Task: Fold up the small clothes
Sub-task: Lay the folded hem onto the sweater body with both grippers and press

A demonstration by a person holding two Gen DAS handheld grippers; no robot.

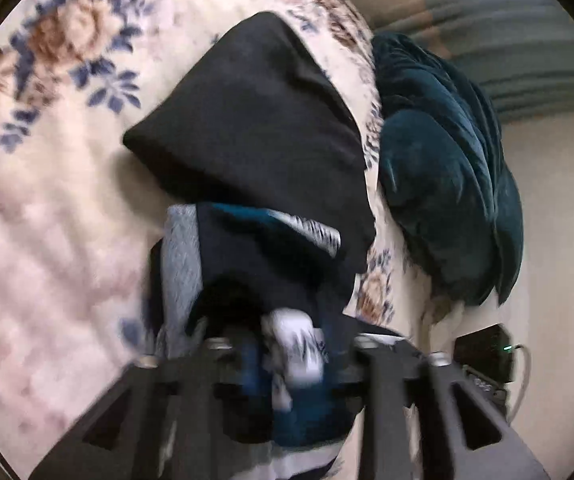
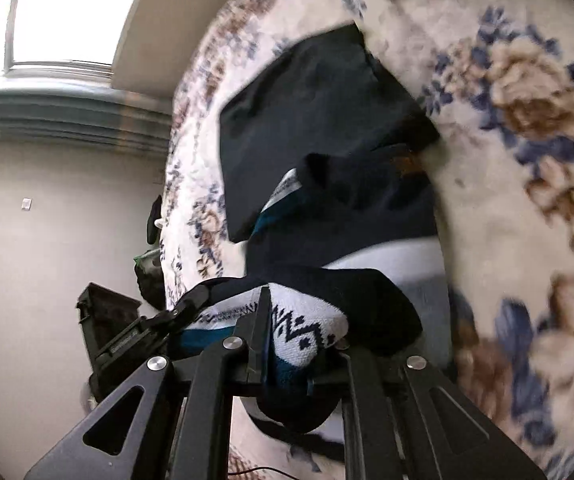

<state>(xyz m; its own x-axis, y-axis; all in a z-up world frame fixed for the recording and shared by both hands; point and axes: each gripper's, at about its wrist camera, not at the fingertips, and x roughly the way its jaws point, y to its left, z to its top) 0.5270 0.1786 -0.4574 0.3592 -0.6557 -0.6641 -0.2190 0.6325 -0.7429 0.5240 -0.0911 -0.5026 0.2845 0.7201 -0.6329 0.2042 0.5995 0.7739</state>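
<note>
Biggest risk rn, as I judge it: the patterned sock (image 2: pixel 307 332) slips out on the left side mid-carry, bc the left tool (image 1: pixel 293 354) has its jaws partly spread and only loosely around the fabric, so the sock would sag or unfold off that corner while the right one keeps hold. Second risk: the sock gets dropped skewed onto the dark stack and drags the black folded garment (image 1: pixel 247 120) out of shape, since it hangs right over it. Both views are blurred w/ motion, so fine contact is hard to read. Left to right: the left tool is part open w/ white-and-blue sock fabric sitting between the fingers, and I can't tell if either pad actually presses it. The right tool (image 2: pixel 287 340) is nearly pressed together, pinching the sock's white knit band w/ the black diamond pattern; the dark toe end bulges out past the right finger. The sock is thus held up between the two tools, just above the pile of dark folded clothes on the floral bed cover (image 1: pixel 47 200). A teal velvet cushion (image 1: pixel 447 168) lies beside the bed edge, apart from the pile.
</note>
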